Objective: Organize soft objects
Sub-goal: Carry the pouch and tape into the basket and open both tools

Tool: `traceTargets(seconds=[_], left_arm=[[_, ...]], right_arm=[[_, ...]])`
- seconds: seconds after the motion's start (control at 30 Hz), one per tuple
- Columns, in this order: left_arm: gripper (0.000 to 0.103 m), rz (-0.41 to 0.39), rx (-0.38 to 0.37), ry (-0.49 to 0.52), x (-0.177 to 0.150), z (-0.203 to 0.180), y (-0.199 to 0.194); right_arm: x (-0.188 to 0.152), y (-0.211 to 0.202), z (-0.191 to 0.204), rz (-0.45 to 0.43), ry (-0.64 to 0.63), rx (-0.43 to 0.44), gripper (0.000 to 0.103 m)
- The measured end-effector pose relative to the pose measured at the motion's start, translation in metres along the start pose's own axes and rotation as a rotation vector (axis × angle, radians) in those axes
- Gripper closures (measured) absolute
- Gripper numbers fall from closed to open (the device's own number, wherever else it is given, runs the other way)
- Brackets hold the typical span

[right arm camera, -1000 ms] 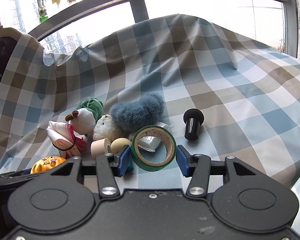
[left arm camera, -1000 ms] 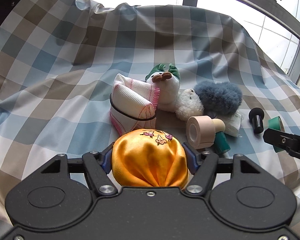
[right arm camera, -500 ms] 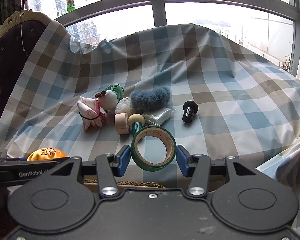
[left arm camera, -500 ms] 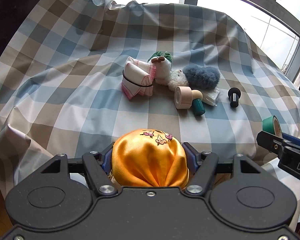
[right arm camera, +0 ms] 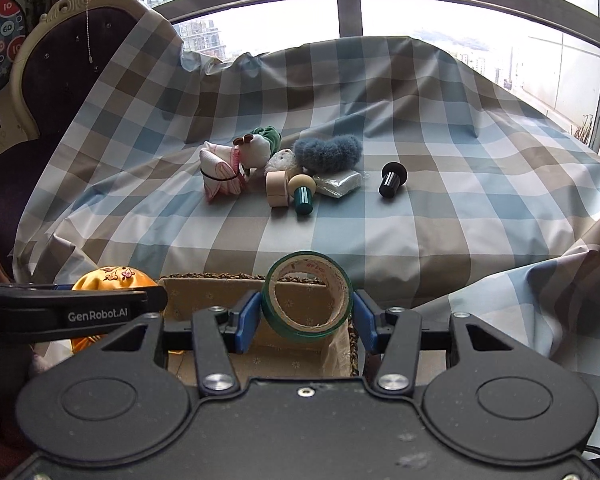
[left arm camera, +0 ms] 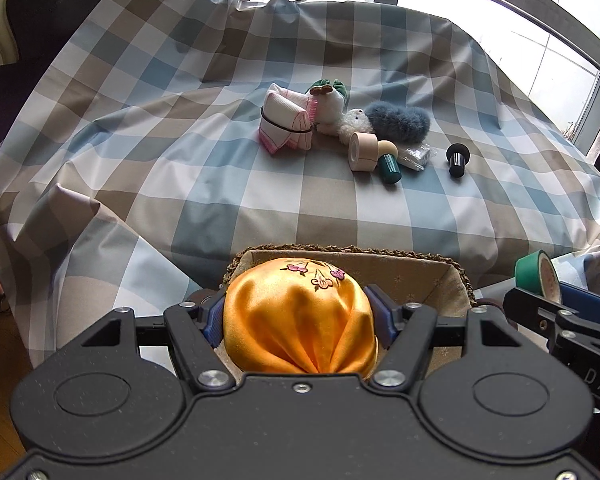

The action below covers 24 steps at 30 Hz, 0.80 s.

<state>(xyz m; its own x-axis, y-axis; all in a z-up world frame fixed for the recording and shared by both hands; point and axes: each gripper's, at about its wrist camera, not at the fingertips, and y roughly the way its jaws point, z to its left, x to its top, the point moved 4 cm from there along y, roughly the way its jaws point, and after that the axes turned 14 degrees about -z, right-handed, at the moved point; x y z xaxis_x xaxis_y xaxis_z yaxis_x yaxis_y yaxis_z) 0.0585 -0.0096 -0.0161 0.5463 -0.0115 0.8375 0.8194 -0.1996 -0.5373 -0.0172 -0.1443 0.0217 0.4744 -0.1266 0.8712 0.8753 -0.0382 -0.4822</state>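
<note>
My left gripper (left arm camera: 298,322) is shut on an orange satin pouch (left arm camera: 298,320) with embroidered flowers, held over a fabric-lined woven basket (left arm camera: 432,274). My right gripper (right arm camera: 306,314) is shut on a green tape roll (right arm camera: 306,300), also above the basket (right arm camera: 196,292). The pouch shows at the left of the right wrist view (right arm camera: 104,276), and the tape at the right of the left wrist view (left arm camera: 536,272). On the checked cloth lie a folded white-pink cloth (left arm camera: 286,124), a white plush with green cap (left arm camera: 330,100), a small white plush (left arm camera: 352,120) and a blue fluffy toy (left arm camera: 398,118).
Beside the soft toys lie a beige tape roll (left arm camera: 360,152), a teal mushroom-shaped peg (left arm camera: 388,160), a clear packet (left arm camera: 414,156) and a black peg (left arm camera: 457,158). The checked cloth (left arm camera: 220,184) drapes over the table edge. A chair (right arm camera: 60,52) stands at the left, windows behind.
Both grippers have pulled back from the pile with their objects. The basket at the table's near edge has come into view beneath them.
</note>
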Motion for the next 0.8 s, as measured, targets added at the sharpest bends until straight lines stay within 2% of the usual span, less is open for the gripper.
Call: traceTargets(seconds=[0.13, 0.23, 0.37, 0.8], left_arm=[[0.039, 0.018, 0.012, -0.009, -0.013, 0.006, -0.009], [0.039, 0.037, 0.022, -0.016, -0.021, 0.011, -0.012], [0.039, 0.074, 0.021, -0.038, -0.03, 0.017, -0.011], [0.039, 0.098, 0.018, -0.022, -0.035, 0.013, -0.003]], right_arm=[[-0.016, -0.004, 0.0, 0.051, -0.003, -0.013, 0.054], [-0.022, -0.005, -0.01, 0.089, 0.053, -0.013, 0.054], [-0.024, -0.003, -0.016, 0.109, 0.067, -0.043, 0.054], [-0.026, 0.004, 0.003, 0.133, -0.009, 0.003, 0.053]])
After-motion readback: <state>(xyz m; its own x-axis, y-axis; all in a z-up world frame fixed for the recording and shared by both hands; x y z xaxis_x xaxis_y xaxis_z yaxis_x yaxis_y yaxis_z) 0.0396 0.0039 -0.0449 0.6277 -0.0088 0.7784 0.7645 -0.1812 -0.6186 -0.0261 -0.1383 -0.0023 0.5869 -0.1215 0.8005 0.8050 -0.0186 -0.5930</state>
